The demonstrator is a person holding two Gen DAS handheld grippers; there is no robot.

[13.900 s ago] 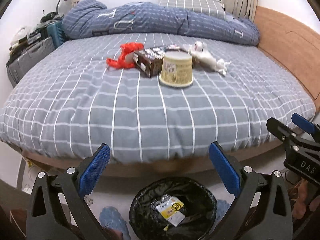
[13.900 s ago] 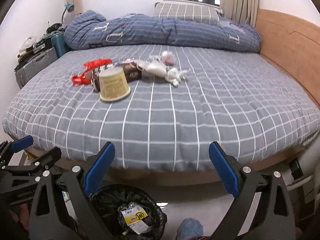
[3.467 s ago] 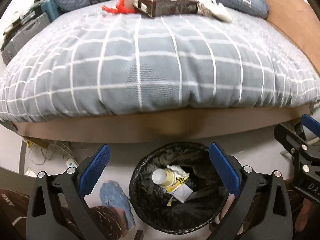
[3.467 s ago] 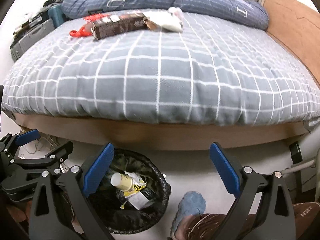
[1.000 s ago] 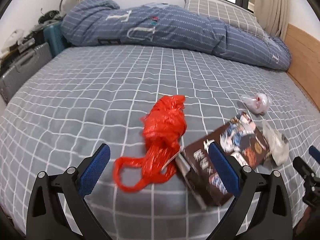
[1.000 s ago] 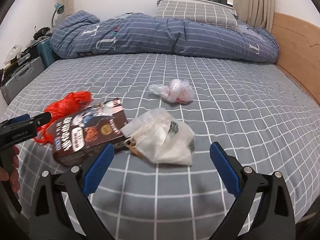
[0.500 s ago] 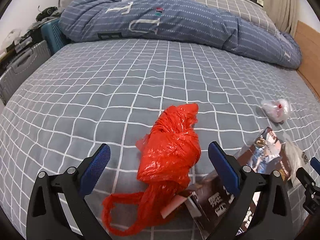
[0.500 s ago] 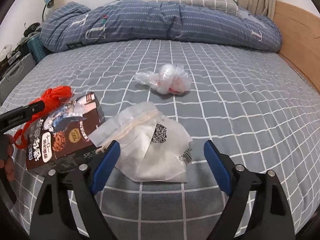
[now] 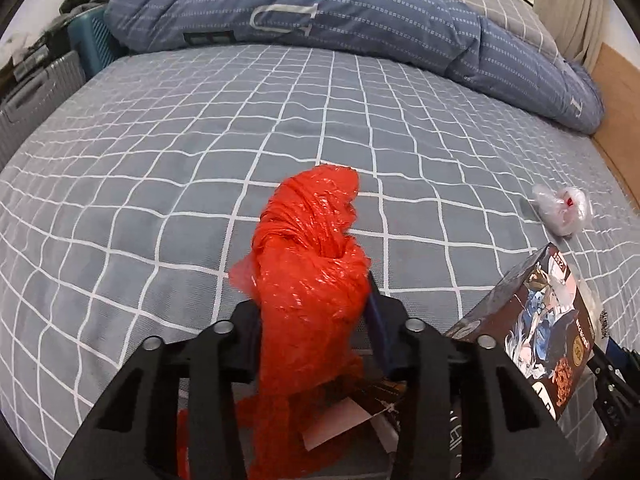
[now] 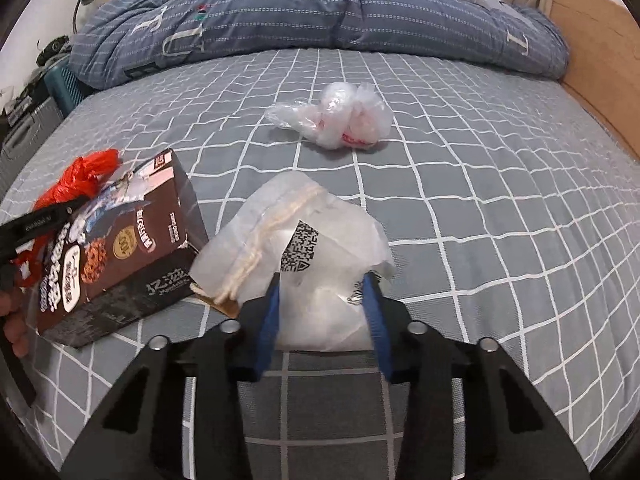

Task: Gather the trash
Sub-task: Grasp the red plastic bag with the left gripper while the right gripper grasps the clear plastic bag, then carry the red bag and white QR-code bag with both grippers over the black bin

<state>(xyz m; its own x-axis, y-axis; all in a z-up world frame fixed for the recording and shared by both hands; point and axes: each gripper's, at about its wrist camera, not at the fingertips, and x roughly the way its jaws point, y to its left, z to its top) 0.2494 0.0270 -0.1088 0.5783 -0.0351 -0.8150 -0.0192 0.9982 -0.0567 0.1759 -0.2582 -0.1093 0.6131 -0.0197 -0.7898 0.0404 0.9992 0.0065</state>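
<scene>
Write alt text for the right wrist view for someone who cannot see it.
The right gripper has just been closing around a translucent white plastic bag with a QR code lying on a grey checked bedsheet. A brown snack box and red plastic bag lie left of it, a crumpled clear bag beyond.

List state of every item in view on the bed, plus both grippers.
left gripper: shut on the red plastic bag, jaws just closed.
red plastic bag: bunched, pinched.
right gripper: jaws just closing around the white plastic bag; pads look to touch it.
white plastic bag: crumpled, on the bed.
brown snack box: lying tilted, end flap open.
clear wad: balled up, apart, untouched.
duvet: heaped at the bed's far end.
</scene>
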